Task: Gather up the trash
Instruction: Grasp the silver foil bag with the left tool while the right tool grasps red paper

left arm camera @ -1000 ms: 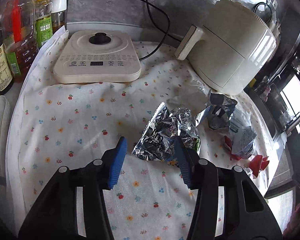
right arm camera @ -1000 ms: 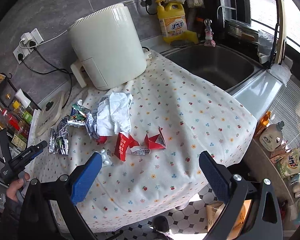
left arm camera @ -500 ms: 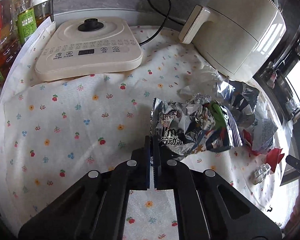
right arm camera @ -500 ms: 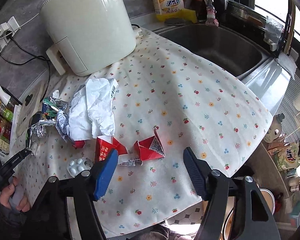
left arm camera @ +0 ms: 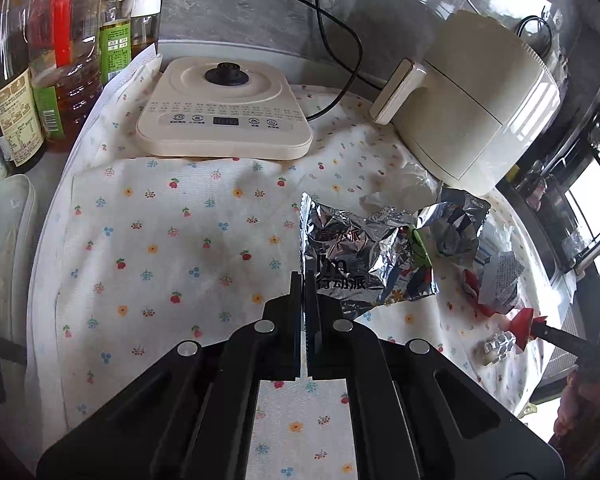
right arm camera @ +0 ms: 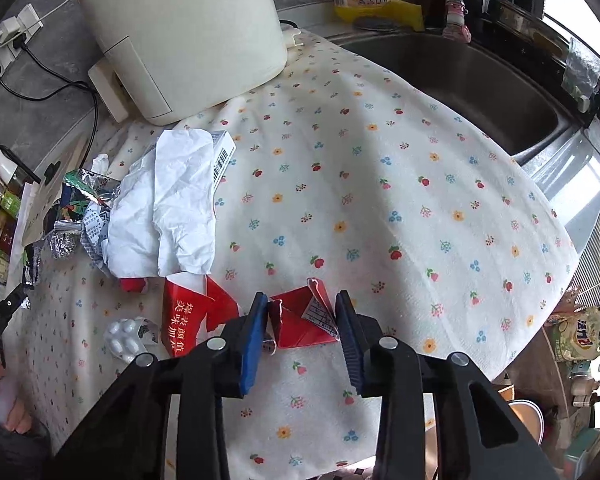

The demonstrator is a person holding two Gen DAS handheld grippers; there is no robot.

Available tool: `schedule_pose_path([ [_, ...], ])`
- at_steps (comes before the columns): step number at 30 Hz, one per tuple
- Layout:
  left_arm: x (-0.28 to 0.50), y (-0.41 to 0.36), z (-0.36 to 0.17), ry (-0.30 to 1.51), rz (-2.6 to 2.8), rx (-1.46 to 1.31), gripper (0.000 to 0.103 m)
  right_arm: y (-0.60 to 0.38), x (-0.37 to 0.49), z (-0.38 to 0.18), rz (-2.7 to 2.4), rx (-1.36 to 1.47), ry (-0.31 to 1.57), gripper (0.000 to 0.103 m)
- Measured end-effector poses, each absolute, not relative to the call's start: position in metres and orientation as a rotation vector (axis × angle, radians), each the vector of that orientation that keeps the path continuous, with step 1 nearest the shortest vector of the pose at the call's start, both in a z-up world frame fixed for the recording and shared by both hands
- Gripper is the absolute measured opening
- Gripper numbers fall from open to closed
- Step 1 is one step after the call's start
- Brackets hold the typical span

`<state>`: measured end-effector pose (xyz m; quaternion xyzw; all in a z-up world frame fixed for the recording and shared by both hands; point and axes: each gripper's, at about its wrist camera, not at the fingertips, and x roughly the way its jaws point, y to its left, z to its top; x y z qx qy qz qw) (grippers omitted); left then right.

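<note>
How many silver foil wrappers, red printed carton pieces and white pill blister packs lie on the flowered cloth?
Silver foil wrappers: 2
Red printed carton pieces: 2
White pill blister packs: 1
Total: 5

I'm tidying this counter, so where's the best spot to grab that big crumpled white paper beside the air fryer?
Pinch the crumpled white paper at its raised central fold, coming from above. It lies loosely heaped over the foil wrappers, so the ridge probably gives the jaws something to bite without catching the floral cloth.
</note>
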<state>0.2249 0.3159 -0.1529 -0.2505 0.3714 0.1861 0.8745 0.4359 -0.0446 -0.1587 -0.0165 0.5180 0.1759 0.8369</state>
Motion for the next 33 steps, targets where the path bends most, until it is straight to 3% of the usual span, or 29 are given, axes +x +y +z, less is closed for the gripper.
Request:
schedule_pose_path([
  [20, 0.101, 0.194, -0.063, 0.637, 0.631, -0.479, 0.002, -0.099, 0.394, -0.11, 0.682, -0.017, 0.99, 0.034],
  [33, 0.109, 0.106, -0.063, 0.655, 0.535, -0.466, 0.002, -0.183, 0.353, -0.085, 0.703, 0.012, 0.952, 0.034],
])
